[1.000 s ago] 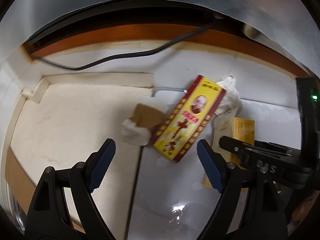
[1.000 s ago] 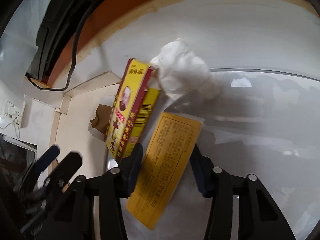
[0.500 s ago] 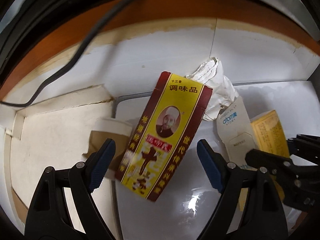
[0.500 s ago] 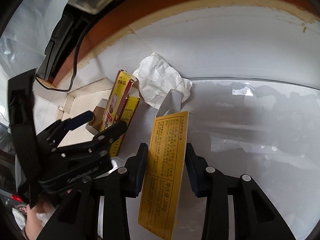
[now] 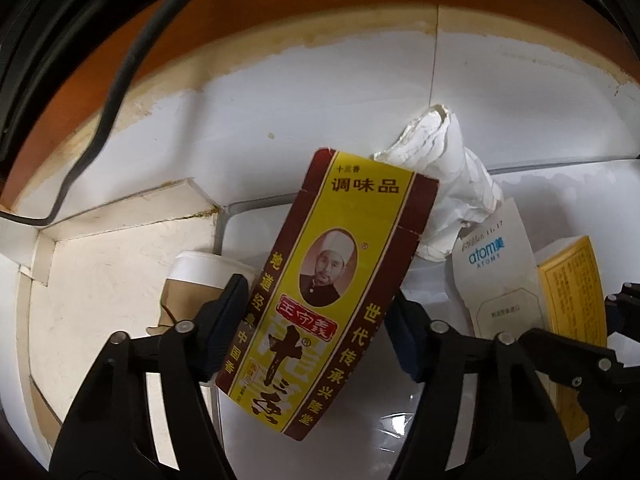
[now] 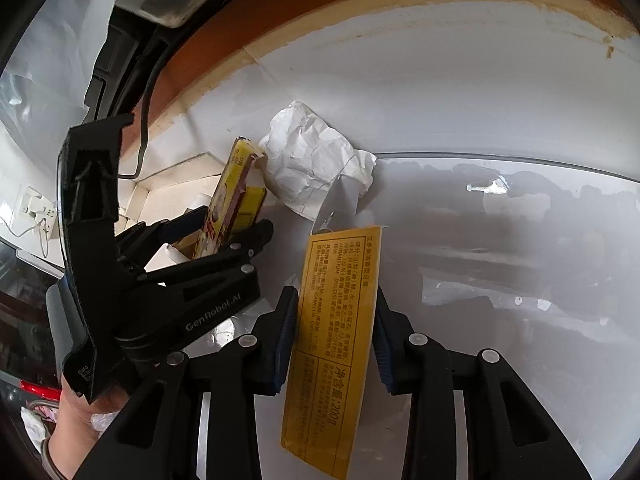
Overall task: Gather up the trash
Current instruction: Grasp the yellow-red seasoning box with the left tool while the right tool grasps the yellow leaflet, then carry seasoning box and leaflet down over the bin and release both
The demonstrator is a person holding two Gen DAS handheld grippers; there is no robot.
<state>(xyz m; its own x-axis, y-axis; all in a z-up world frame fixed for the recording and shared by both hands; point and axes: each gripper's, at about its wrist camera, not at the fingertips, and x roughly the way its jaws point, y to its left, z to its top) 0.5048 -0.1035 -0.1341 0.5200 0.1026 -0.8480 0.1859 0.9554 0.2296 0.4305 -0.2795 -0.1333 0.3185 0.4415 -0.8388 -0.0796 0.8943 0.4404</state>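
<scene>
A yellow and maroon seasoning box (image 5: 332,292) lies on the white surface, and my left gripper (image 5: 316,320) has its blue pads pressed on both sides of it. The box also shows in the right wrist view (image 6: 228,204), held by the left gripper (image 6: 228,228). My right gripper (image 6: 334,340) is shut on a flat yellow carton (image 6: 336,336), which also shows in the left wrist view (image 5: 568,300). A crumpled white paper (image 5: 448,184) lies behind the box, also seen in the right wrist view (image 6: 316,164). A white Atomy packet (image 5: 496,276) lies beside it.
A crushed brown and white paper cup (image 5: 192,284) lies left of the box. A black cable (image 5: 104,92) runs along the orange wall trim (image 5: 280,32). A cream ledge (image 5: 104,264) sits at the left. A power strip (image 6: 36,204) is far left.
My left gripper moved forward over the seasoning box and closed on it. My right gripper narrowed onto the yellow carton.
</scene>
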